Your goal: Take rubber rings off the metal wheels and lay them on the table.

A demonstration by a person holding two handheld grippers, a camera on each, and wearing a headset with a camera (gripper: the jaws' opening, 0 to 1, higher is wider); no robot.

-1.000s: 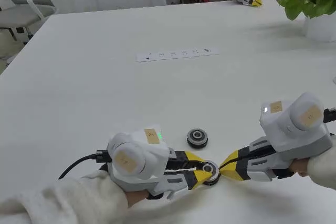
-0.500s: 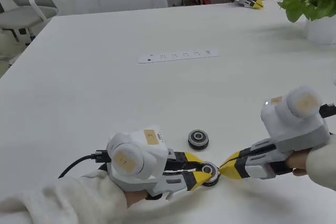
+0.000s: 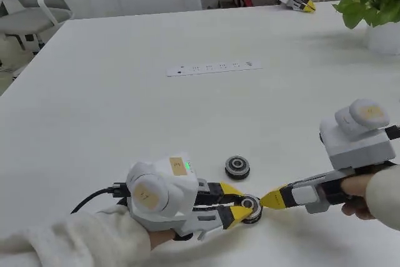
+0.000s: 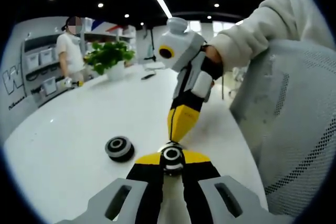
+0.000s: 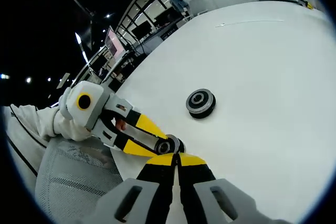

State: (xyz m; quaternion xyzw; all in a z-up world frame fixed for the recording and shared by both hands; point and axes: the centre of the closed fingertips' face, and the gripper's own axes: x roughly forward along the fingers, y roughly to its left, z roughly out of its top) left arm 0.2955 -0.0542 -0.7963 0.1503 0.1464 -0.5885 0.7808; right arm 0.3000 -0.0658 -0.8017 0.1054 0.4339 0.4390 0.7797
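Head view: the left tongs (image 3: 245, 208) are clamped across a metal wheel (image 3: 252, 204) low over the tabletop (image 3: 125, 110). The right tongs (image 3: 269, 200), jaws pressed together, aim their tip at the wheel's right rim. A second wheel (image 3: 237, 166) lies just beyond. Left gripper view: the wheel sits between the jaw tips, hub toward the camera. Right gripper view: the wheel lies directly ahead, touching the tips. Whether the rubber ring (image 5: 180, 145) is pinched cannot be told. Removal likely requires pulling away from the left tongs.

Yellow-tipped left claw (image 3: 241, 205), cream sleeve (image 3: 69, 243)
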